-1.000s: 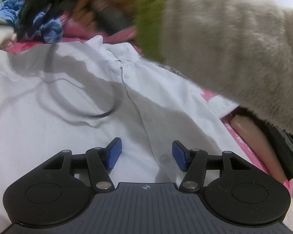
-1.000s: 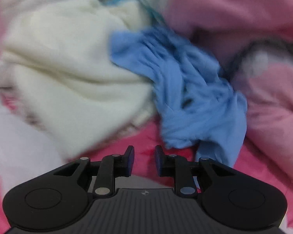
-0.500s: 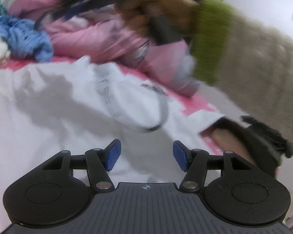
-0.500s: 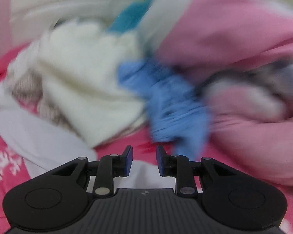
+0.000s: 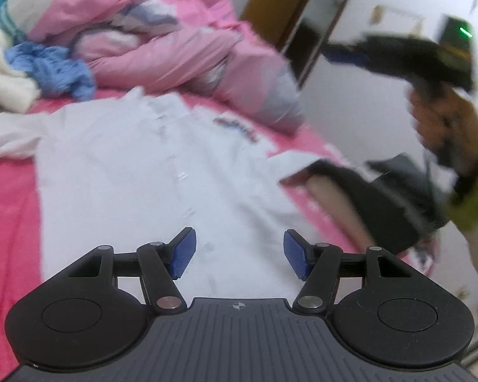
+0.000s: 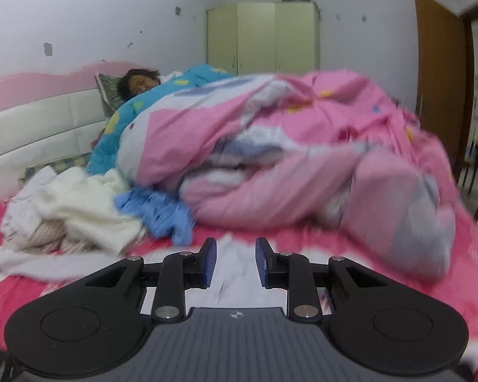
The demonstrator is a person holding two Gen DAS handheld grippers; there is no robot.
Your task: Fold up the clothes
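A white button-up shirt (image 5: 127, 172) lies spread front-up on the pink bed sheet (image 5: 6, 210), collar toward the far clothes pile. My left gripper (image 5: 239, 251) hovers over the shirt's lower part, open, with nothing between its blue pads (image 5: 183, 253). In the left wrist view my right gripper (image 5: 337, 51) is a dark blur in the air at the upper right, off the bed, held by a hand with a green cuff (image 5: 474, 197). In its own view the right gripper (image 6: 235, 254) stands narrowly open above the shirt (image 6: 235, 289), empty.
A bunched pink quilt (image 6: 302, 165) fills the far side of the bed. A blue garment (image 6: 156, 210) and a cream garment (image 6: 89, 216) lie left of it. A person lies under a blue quilt (image 6: 162, 102) by the headboard. A dark garment (image 5: 366, 203) hangs at the right edge.
The hand with the right gripper swung from over the shirt's collar up and off to the right. Its view rose from the clothes pile to the whole bed. The black loop over the shirt is gone.
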